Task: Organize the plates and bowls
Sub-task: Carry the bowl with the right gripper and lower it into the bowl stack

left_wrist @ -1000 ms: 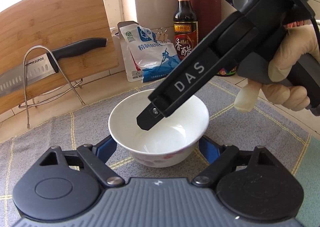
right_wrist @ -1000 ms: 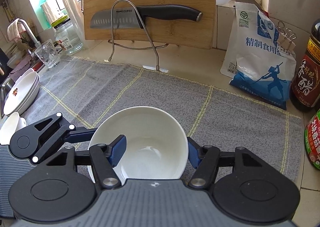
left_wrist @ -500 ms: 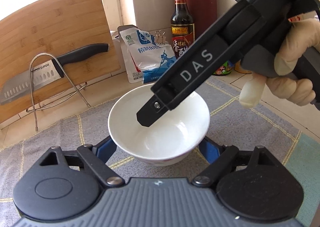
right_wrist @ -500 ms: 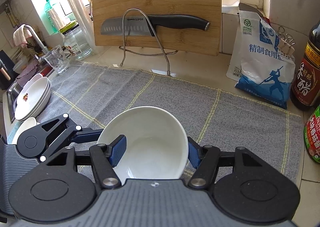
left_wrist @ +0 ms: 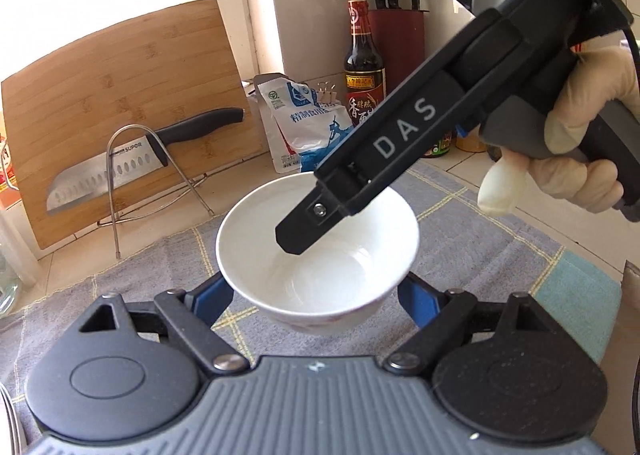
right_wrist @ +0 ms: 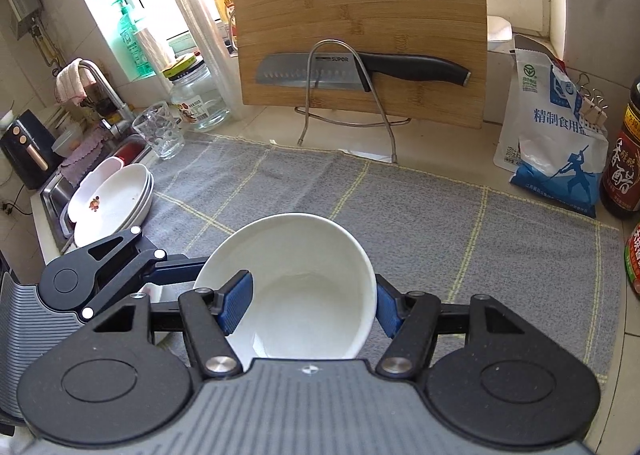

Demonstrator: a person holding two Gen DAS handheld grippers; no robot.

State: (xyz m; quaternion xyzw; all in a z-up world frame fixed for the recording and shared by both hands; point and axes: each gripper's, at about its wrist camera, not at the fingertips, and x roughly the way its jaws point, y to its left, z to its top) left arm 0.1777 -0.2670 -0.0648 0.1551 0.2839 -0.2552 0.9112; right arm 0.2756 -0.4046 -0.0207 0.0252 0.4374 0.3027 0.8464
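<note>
left hand-held gripper (left_wrist: 316, 295) spread wide, right hand-held gripper (right_wrist: 310, 305) clamped

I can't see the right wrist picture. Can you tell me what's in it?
The right gripper holds a white bowl, one blue finger inside it and one outside, above a grey cloth. Behind stand a wooden cutting board with a knife, and plates stacked left.
</note>
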